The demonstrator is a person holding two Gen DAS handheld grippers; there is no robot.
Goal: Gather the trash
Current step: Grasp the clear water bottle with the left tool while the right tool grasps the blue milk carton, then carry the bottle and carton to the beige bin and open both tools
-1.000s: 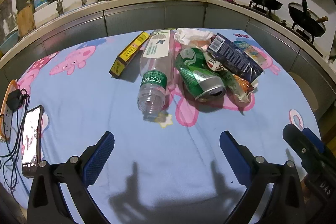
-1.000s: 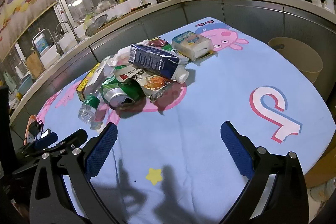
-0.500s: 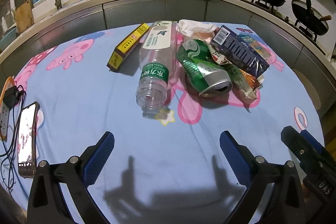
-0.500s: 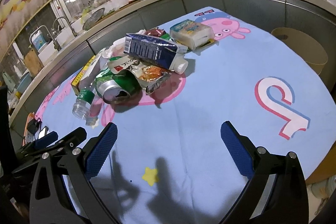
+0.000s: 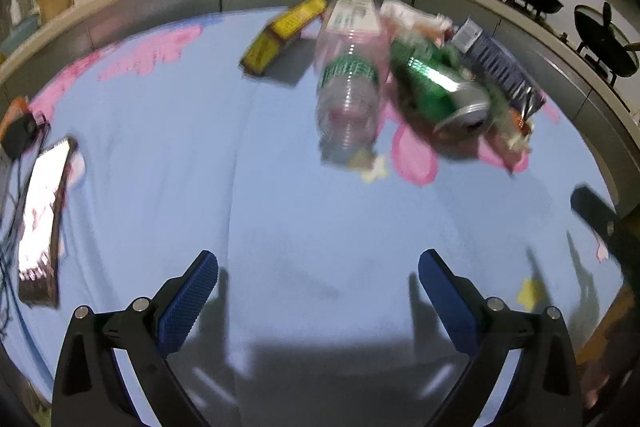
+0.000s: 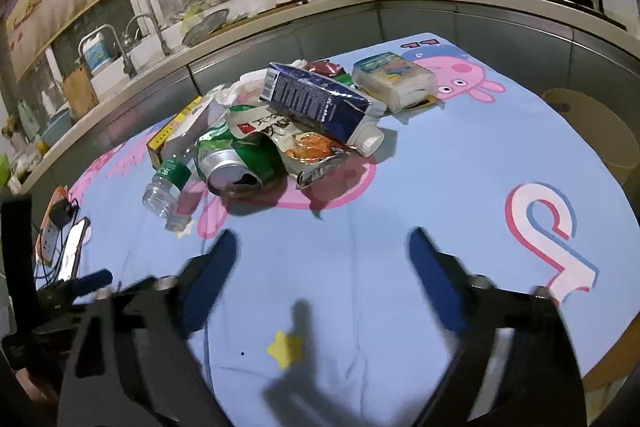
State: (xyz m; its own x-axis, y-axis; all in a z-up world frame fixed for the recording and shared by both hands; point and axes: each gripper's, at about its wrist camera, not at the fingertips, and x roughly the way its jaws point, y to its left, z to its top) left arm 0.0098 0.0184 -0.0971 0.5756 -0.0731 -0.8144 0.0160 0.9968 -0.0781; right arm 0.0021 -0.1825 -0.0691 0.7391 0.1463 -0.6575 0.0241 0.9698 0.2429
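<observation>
Since the earlier frame the left gripper (image 5: pixel 318 297) has been lowered toward the plastic bottle (image 5: pixel 349 83), jaws spread and empty. Its long axis points neck-first at that gripper, the nearer one; beside the bottle's right lies the green can (image 5: pixel 438 89). The right gripper (image 6: pixel 322 267) is closing on nothing

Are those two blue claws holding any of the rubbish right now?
No, nothing is held. The left gripper is open over bare cloth; the right gripper's jaws are closing on nothing. The can lies untouched.

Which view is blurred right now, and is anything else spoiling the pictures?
Left wrist view: smeared all over, so the green can and clear bottle look soft. Right wrist view: the trash pile is sharp; only the closing right gripper blurs, nothing between its fingers. Both views: fisheye bends the counter, gripper shadows darken the blue cloth.
</observation>
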